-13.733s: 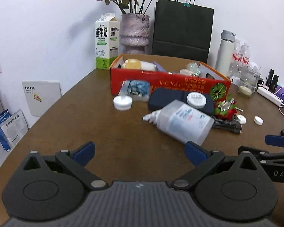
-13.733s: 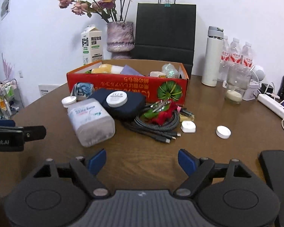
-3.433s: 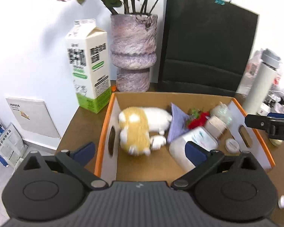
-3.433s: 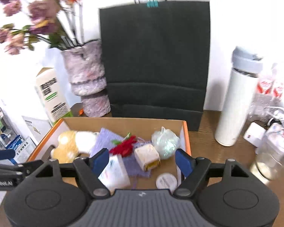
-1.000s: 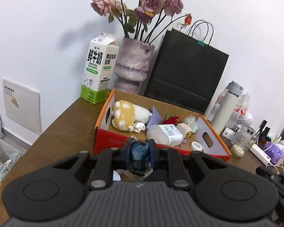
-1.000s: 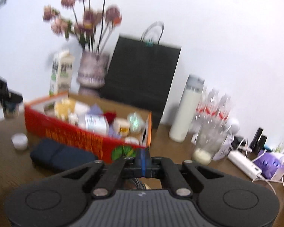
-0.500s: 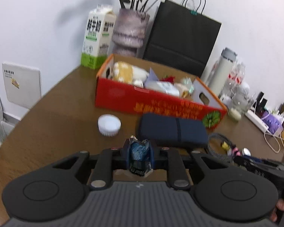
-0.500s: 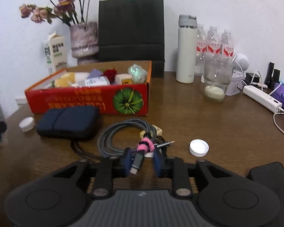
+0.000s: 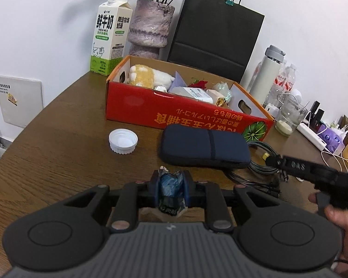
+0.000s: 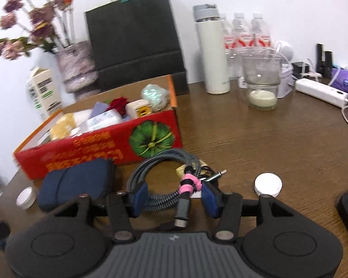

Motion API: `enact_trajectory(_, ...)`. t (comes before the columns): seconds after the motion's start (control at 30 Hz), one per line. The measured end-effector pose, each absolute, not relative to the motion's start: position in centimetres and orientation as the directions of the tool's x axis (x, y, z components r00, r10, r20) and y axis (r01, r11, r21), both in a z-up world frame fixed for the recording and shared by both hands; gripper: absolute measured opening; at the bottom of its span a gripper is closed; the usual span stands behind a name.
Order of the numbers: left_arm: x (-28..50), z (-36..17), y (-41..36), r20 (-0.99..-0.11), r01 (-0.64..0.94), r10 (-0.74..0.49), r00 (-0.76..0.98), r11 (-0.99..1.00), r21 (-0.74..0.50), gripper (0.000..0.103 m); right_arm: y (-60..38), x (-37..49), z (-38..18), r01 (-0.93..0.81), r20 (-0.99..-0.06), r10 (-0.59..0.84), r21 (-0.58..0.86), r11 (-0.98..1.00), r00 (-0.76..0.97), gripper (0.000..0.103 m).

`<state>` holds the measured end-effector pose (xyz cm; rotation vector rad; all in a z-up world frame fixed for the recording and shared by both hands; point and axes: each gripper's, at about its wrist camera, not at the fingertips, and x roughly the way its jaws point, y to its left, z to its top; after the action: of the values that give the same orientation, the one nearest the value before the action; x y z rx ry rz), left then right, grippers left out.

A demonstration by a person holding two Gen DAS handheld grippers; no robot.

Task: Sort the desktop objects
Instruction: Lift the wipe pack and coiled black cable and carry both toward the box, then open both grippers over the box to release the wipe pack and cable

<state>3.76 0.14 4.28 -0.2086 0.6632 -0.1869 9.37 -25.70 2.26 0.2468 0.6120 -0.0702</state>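
Note:
My left gripper (image 9: pixel 170 185) is shut on a crumpled blue packet (image 9: pixel 170 188), held low over the brown table in front of the red box (image 9: pixel 174 108). The box holds a plush toy (image 9: pixel 143 77), a white bottle (image 9: pixel 193 93) and other items. My right gripper (image 10: pixel 174 198) has its jaws partly open around a coiled grey cable (image 10: pixel 160 169) with a pink tie (image 10: pixel 189 184); the cable lies between the fingers. A navy pouch (image 9: pixel 204 147) lies before the box. A white cap (image 9: pixel 123 141) sits left of the pouch.
A milk carton (image 9: pixel 110 36), flower vase (image 9: pixel 150 29) and black paper bag (image 9: pixel 215 32) stand behind the box. A white flask (image 10: pixel 212 51), water bottles, glass jar (image 10: pixel 262 81) and power strip (image 10: pixel 320 92) are at right. Another white cap (image 10: pixel 268 184) lies by the cable.
My right gripper's jaws have spread wider around the cable bundle and moved closer to the box. My left gripper has come nearer the pouch and box, still holding the blue packet.

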Motion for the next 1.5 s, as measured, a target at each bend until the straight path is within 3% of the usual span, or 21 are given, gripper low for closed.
enact_trajectory(0.03,3.7,4.2,0.1,-0.59,0.107,-0.24,0.771,0.962,-0.251,0.02,-25.9,10.0,1.9,0.161,-0.587,-0.009,0.207,0.965,0.81,0.049)
enact_trajectory(0.07,3.7,4.2,0.0,-0.589,0.111,-0.243,0.771,0.961,-0.252,0.02,-26.1,10.2,1.7,0.189,-0.589,-0.036,0.201,0.961,0.808,0.03)
enact_trajectory(0.13,3.6,4.3,0.0,-0.586,0.115,-0.244,0.772,0.961,-0.25,0.02,-26.3,10.4,1.6,0.19,-0.581,-0.051,0.18,0.965,0.812,0.021)
enact_trajectory(0.23,3.4,4.4,0.0,-0.583,0.113,-0.243,0.775,0.961,-0.251,0.02,-25.3,8.9,2.6,0.16,-0.535,-0.094,0.078,0.984,0.839,0.018)
enact_trajectory(0.37,3.2,5.0,0.1,-0.57,0.113,-0.236,0.787,0.963,-0.244,0.02,-22.6,3.8,5.4,0.122,-0.335,-0.171,-0.162,0.979,0.926,0.018)
enact_trajectory(0.6,3.4,6.5,-0.1,-0.533,0.133,-0.248,0.809,0.96,-0.245,0.02,-24.5,0.1,10.1,0.057,-0.256,-0.051,0.014,0.998,0.965,0.018)
enact_trajectory(0.87,8.1,13.6,0.1,-0.393,0.177,-0.214,0.894,0.976,-0.128,0.021,-22.8,6.6,14.9,-0.099,-0.19,0.115,0.089,0.991,0.975,0.018)
enact_trajectory(0.97,11.7,14.3,-0.1,-0.41,0.182,-0.204,0.889,0.979,-0.092,0.021,-21.3,12.0,15.3,-0.165,-0.254,0.187,0.107,0.98,0.949,0.018)
enact_trajectory(1.07,17.0,13.2,-0.2,-0.499,0.18,-0.196,0.844,0.98,-0.082,0.021,-18.4,18.1,13.8,-0.215,-0.384,0.232,0.088,0.973,0.894,0.018)
enact_trajectory(1.17,21.6,11.1,-0.2,-0.583,0.122,-0.11,0.805,0.992,-0.02,0.021,-14.9,22.5,11.4,-0.282,-0.514,0.274,0.065,0.957,0.813,0.018)
enact_trajectory(1.27,24.5,9.1,0.7,-0.662,0.122,-0.119,0.74,0.992,-0.042,0.022,-12.2,24.7,9.0,-0.328,-0.611,0.292,0.055,0.943,0.736,0.018)
enact_trajectory(1.4,26.5,6.8,1.4,-0.706,0.099,-0.117,0.699,0.993,-0.066,0.022,-12.4,26.7,7.1,-0.319,-0.654,0.343,0.16,0.934,0.674,0.022)
enact_trajectory(1.43,26.6,6.5,1.7,-0.713,0.095,-0.125,0.69,0.992,-0.082,0.027,-12.8,26.9,7.3,-0.323,-0.653,0.36,0.182,0.929,0.667,0.022)
enact_trajectory(1.47,26.8,6.3,1.9,-0.717,0.084,-0.132,0.684,0.991,-0.102,0.039,-13.3,26.9,7.5,-0.325,-0.653,0.375,0.203,0.924,0.658,0.025)
enact_trajectory(1.5,26.9,6.3,2.3,-0.708,0.078,-0.147,0.691,0.989,-0.129,0.042,-13.7,26.8,7.9,-0.321,-0.65,0.388,0.226,0.92,0.653,0.029)
